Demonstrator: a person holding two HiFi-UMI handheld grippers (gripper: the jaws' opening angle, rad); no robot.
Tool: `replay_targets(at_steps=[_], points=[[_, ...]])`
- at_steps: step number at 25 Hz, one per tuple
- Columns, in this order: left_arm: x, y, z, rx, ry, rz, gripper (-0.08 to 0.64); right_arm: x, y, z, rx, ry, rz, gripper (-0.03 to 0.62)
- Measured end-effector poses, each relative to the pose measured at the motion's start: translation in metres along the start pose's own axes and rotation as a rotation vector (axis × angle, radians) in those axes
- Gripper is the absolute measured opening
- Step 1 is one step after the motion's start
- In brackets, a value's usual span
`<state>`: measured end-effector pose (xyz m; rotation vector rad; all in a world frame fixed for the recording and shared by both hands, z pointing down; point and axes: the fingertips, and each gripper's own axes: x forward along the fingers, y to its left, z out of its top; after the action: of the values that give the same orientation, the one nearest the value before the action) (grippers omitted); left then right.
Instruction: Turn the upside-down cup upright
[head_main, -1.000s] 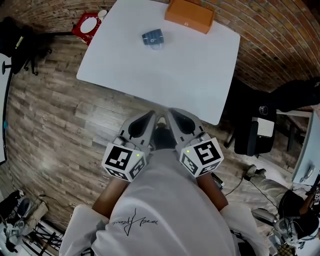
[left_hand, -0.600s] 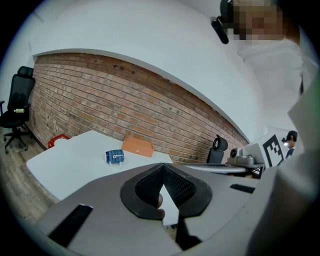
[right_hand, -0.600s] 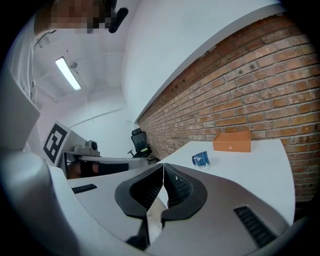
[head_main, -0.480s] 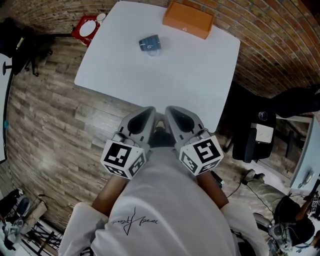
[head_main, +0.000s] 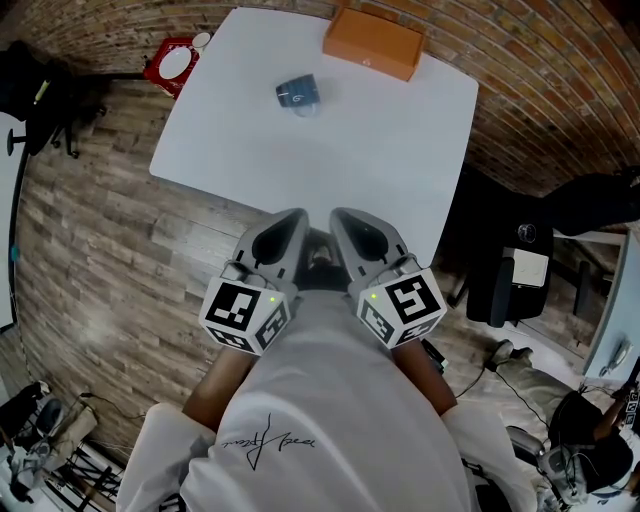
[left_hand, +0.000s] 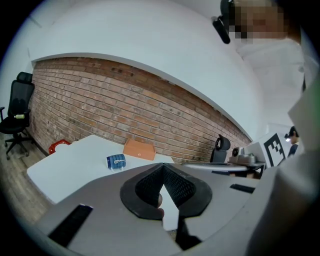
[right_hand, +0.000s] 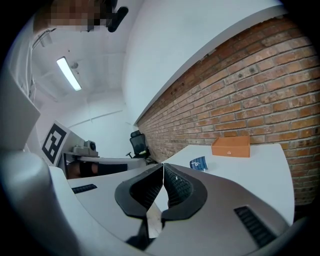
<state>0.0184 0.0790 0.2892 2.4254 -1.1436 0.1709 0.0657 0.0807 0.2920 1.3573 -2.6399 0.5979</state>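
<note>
A small blue cup (head_main: 298, 92) with a pale mark sits on the far half of the white table (head_main: 380, 160); from this distance I cannot tell which way up it is. It also shows in the left gripper view as the cup (left_hand: 115, 161) and in the right gripper view as the cup (right_hand: 199, 163). My left gripper (head_main: 291, 222) and right gripper (head_main: 344, 220) are side by side close to my body, short of the table's near edge and far from the cup. Both are shut with nothing between the jaws.
An orange box (head_main: 373, 44) lies at the table's far edge by the brick wall. A red object (head_main: 172, 55) sits off the far left corner. Black office chairs stand at the left (head_main: 30, 90) and right (head_main: 510, 270). Wooden floor surrounds the table.
Both grippers have edged slightly forward toward the table, still shut and side by side. The cup has not moved on the table.
</note>
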Motion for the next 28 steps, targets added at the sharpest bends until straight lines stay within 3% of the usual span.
replay_targets(at_steps=[13, 28], points=[[0.023, 0.021, 0.015, -0.010, -0.010, -0.024, 0.008, 0.027, -0.014, 0.009, 0.014, 0.020, -0.010, 0.021], [0.054, 0.056, 0.026, 0.011, 0.040, -0.027, 0.008, 0.068, -0.033, 0.024, 0.048, 0.041, -0.014, 0.021]])
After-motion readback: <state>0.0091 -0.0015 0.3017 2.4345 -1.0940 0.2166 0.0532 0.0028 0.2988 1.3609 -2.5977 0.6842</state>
